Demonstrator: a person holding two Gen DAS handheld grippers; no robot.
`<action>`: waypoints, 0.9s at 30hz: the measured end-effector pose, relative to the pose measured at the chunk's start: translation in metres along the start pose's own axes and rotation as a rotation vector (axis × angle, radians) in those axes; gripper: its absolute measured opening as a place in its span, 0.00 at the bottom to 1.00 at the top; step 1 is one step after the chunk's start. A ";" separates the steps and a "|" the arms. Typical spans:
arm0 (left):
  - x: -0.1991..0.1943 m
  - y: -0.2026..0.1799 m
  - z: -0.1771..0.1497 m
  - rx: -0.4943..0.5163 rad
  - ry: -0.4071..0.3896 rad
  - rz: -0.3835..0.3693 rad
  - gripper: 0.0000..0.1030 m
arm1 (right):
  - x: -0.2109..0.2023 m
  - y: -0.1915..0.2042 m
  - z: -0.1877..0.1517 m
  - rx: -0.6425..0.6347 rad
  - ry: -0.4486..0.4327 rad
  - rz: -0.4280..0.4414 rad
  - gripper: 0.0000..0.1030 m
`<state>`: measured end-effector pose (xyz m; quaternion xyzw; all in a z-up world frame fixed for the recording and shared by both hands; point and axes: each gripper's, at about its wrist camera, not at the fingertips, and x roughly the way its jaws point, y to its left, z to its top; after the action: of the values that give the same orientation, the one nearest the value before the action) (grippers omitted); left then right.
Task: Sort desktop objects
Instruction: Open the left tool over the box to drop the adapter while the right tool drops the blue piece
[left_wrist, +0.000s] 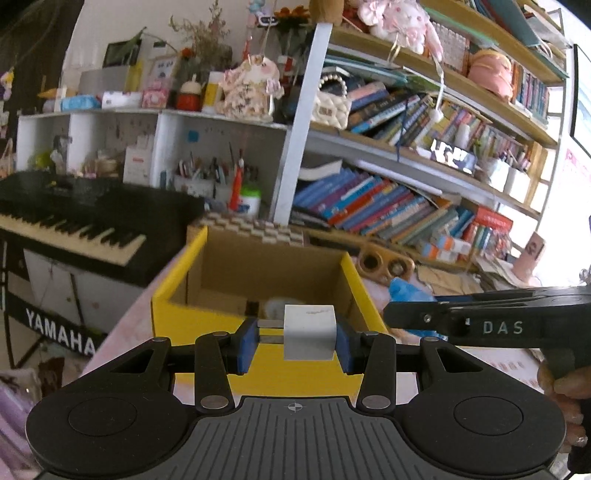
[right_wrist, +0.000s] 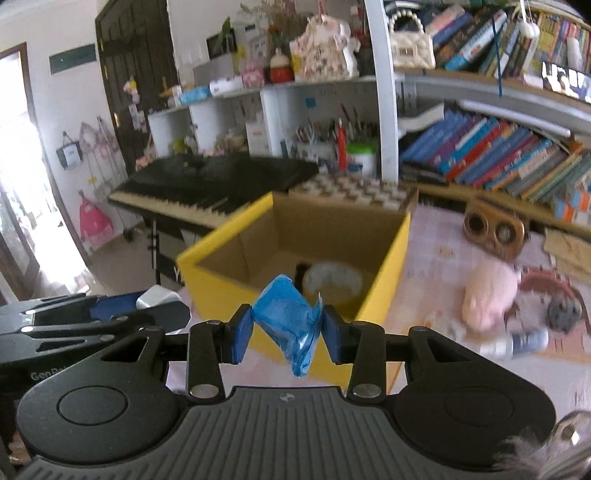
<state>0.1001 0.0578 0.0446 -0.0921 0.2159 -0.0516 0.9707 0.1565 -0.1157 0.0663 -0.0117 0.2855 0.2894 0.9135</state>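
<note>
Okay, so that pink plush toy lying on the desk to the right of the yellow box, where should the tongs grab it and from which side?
Probably across the middle of the pink plush toy, coming from above. It lies flat on the desk, rounded and soft, so its body should squash between the pads. The view is blurred, so finer parts cannot be made out.

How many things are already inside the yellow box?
2 visible: a pale round thing and a small dark thing beside it on the floor of the yellow box. The near wall may hide more.
</note>
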 end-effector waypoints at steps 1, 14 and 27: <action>0.005 0.000 0.005 0.004 -0.006 0.006 0.41 | 0.004 -0.004 0.007 -0.007 -0.012 0.002 0.36; 0.081 -0.002 0.035 0.064 0.038 0.100 0.41 | 0.065 -0.054 0.061 -0.016 -0.038 0.035 0.36; 0.154 -0.018 0.005 0.142 0.291 0.101 0.41 | 0.144 -0.063 0.081 -0.041 0.078 0.165 0.36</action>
<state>0.2400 0.0190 -0.0099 -0.0038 0.3543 -0.0309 0.9346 0.3286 -0.0776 0.0488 -0.0183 0.3147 0.3688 0.8744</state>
